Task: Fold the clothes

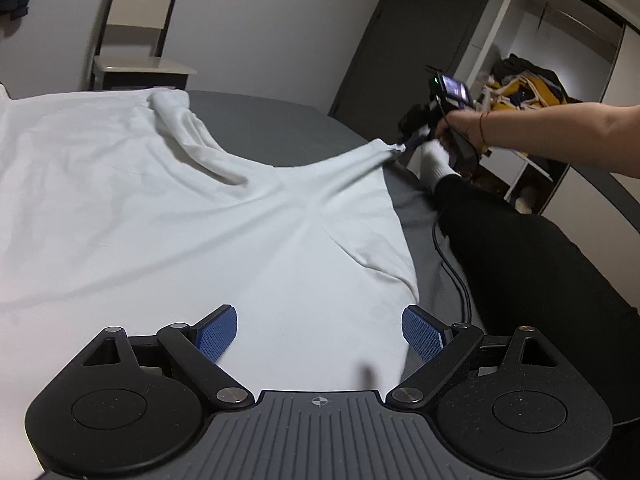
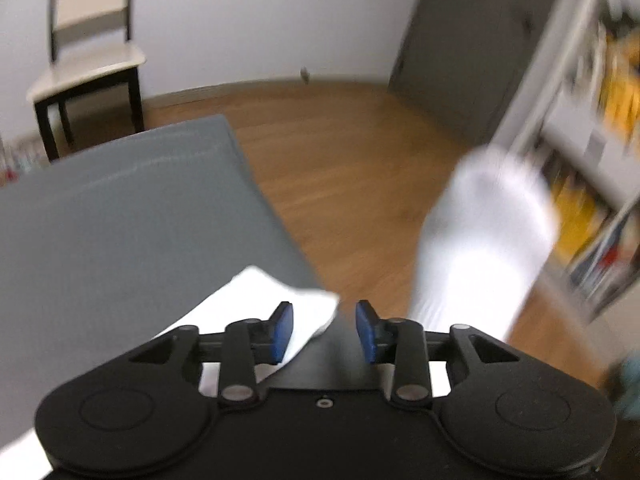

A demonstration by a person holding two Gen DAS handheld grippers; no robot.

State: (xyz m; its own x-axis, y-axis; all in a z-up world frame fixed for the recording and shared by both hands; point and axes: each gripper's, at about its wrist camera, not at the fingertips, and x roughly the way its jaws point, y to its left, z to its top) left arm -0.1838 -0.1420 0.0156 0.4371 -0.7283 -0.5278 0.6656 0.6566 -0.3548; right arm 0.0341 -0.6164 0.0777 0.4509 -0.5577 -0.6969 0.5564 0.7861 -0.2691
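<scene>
one white garment (image 1: 180,208) on grey bed (image 1: 260,120), leg (image 1: 520,264) alongside

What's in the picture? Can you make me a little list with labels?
Clothing: white shirt, spread out, wrinkled
Surface: grey bed
Left gripper: open, above the shirt's near edge
Right gripper: fingers apart, at the shirt's stretched sleeve tip; whether it grips is unclear
Also seen: chair by the wall, white sock on a person's foot
</scene>
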